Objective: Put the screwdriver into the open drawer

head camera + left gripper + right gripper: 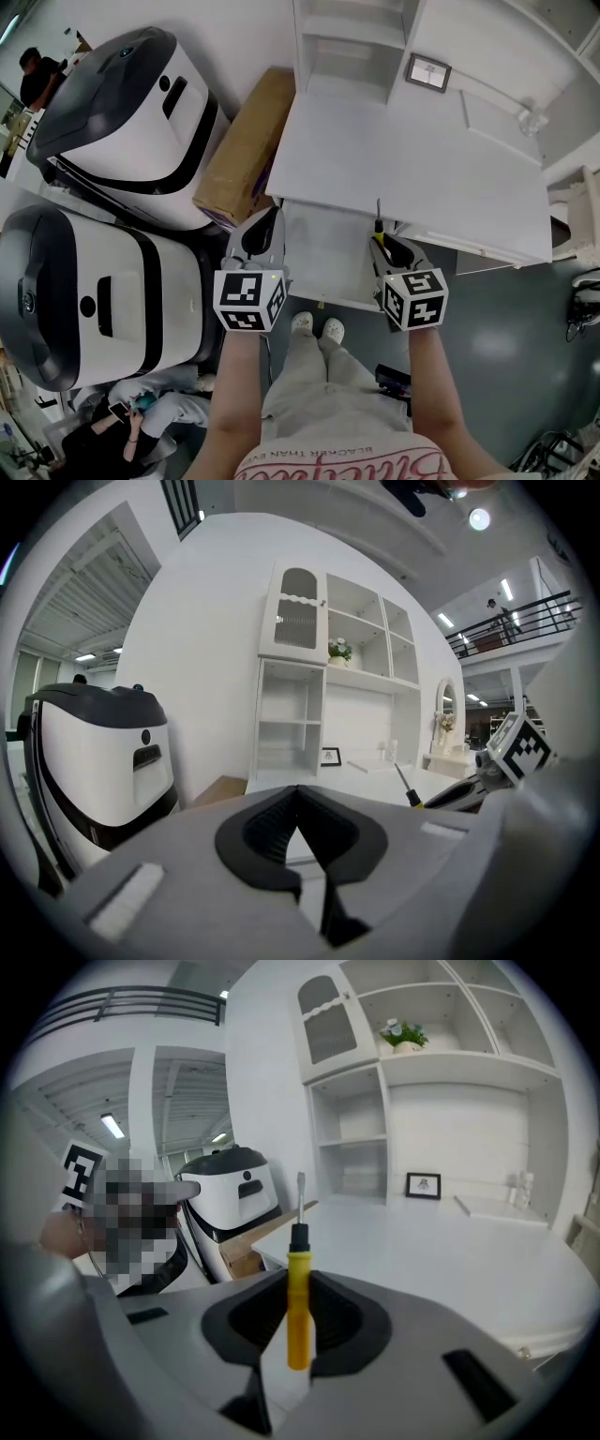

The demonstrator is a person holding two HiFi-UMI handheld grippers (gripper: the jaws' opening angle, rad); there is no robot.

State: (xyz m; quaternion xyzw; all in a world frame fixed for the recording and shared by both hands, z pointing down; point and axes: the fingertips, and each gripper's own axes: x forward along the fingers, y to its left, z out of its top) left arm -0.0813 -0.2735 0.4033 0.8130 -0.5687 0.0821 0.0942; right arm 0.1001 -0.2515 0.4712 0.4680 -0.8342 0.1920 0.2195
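A screwdriver (298, 1309) with a yellow handle, black collar and thin metal shaft stands between the pads of my right gripper (298, 1279), which is shut on the handle. In the head view the screwdriver (379, 221) points away from me over the right part of the open white drawer (323, 302), which is pulled out under the desk's front edge. My left gripper (270, 218) hovers at the drawer's left side. Its black pads (272, 822) meet at the tips with nothing between them. From the left gripper view the screwdriver (404, 784) shows at the right.
The white desk (412, 159) carries a small picture frame (428, 72), with white shelves (349, 42) behind it. A cardboard box (246, 150) and two large white-and-black machines (122, 112) stand to the left. A seated person (131, 417) is at the lower left.
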